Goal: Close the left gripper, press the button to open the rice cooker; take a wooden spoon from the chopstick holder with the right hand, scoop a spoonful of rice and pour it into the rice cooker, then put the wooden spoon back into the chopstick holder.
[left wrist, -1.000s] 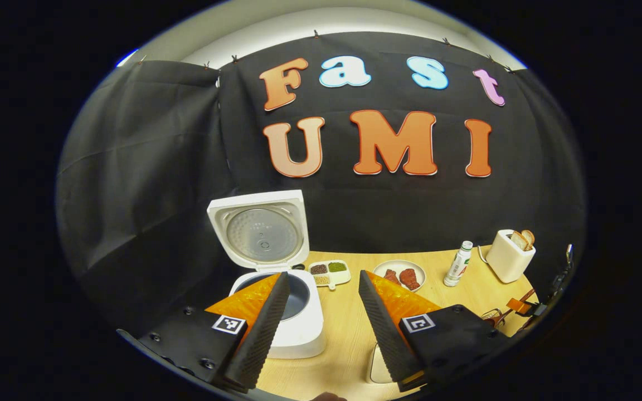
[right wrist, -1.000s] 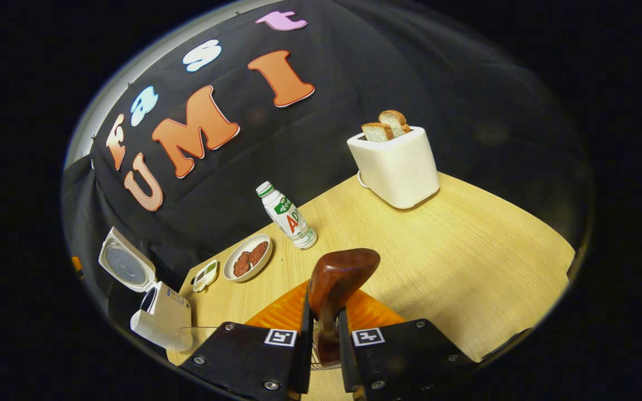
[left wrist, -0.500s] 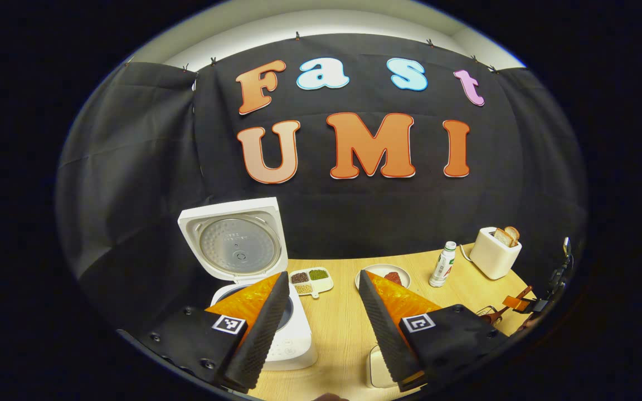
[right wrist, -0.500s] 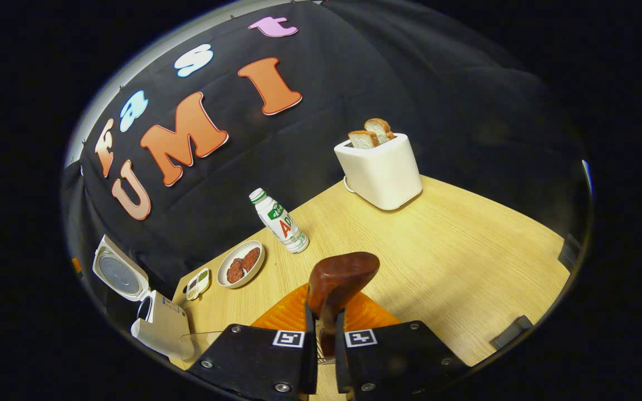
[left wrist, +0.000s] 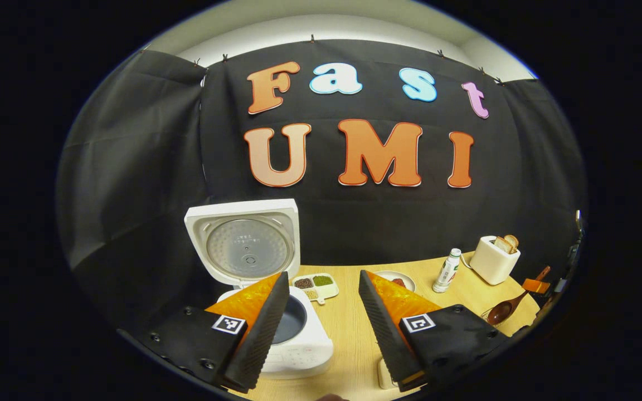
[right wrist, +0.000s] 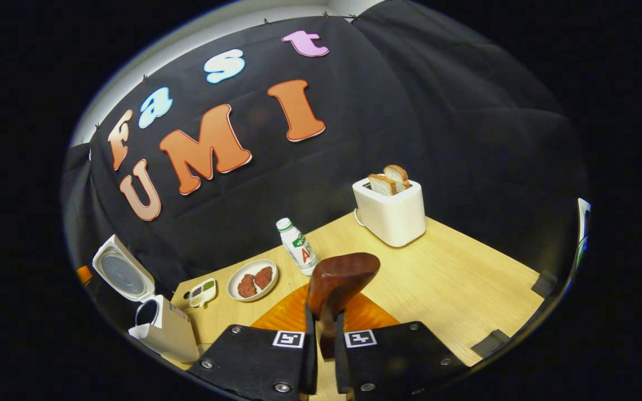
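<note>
The right gripper (right wrist: 321, 348) has lifted up and away from the table (right wrist: 466, 289) over the last second, its fingers pinching the spoon (right wrist: 340, 281) by the handle with the bowl held out in front. The left gripper (left wrist: 321, 323) has drawn back with fingers spread, beside the cooker (left wrist: 298, 345), whose lid (left wrist: 246, 242) stands open. So the spoon looks clear of the holder, and scooping rice comes next, I'd say.

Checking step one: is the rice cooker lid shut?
No, the rice cooker lid stands raised, its inner plate facing the left gripper view.
</note>
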